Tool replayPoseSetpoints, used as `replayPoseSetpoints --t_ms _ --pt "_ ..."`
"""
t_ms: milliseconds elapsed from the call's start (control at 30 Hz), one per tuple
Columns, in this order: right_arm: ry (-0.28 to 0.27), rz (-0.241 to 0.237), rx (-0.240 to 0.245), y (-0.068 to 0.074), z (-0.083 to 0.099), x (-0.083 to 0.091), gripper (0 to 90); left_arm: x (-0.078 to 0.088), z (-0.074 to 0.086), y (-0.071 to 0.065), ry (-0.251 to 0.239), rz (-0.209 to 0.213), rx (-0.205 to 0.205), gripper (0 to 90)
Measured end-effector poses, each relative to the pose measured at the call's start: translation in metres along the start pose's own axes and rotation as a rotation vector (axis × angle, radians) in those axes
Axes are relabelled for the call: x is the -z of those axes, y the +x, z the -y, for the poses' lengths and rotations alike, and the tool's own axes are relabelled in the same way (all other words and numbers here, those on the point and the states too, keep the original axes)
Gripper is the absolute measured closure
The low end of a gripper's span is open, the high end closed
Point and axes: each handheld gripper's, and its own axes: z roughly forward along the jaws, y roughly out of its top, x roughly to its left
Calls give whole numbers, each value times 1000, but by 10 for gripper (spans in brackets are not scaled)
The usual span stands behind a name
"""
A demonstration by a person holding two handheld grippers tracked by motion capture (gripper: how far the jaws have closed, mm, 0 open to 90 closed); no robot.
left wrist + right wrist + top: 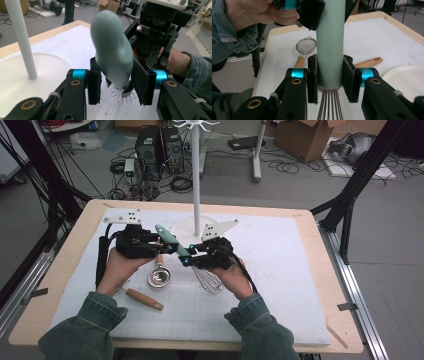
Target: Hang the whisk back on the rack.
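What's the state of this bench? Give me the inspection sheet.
Surface: white mat on a wooden table.
Job's things: whisk, held in the air.
Clutter: strainer, wooden handle, white stand.
Grippers: right hand-held gripper clamps the whisk's handle beside the wires; left hand-held gripper seems shut on its free end.
Cables: one trails from each gripper; loose cables on the floor.
Surroundings: computers, cardboard box.

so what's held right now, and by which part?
The whisk, by its green handle: right hand-held gripper clamps the wire end; left hand-held gripper brackets the upper handle, contact unclear.
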Motion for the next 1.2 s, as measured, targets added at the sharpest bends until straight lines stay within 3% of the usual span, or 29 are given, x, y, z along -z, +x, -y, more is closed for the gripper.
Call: replayPoseSetpoints --t_ms 167,433,733,900,1067,1133,1200 --pt "9 -1 2 3 -1 -2 689 0 -3 -1 1 38 -5 648" --pt "19 -16 12 5 -3 -3 680 0 -6 -4 19 51 -31 658" --pt "37 -82 31 1 -7 2 617 -2 -10 -8 35 62 -56 659" --pt "50 -95 61 0 -12 5 650 -3 -11 -9 37 68 -66 660" --pt "47 -96 46 -2 -12 5 683 -3 -10 -8 35 69 -68 657" --pt "45 -93 48 -2 -12 5 687 -2 -10 -8 34 66 -71 651" --pt "44 -100 44 -2 -12 4 688 1 -10 -8 27 40 -61 559"
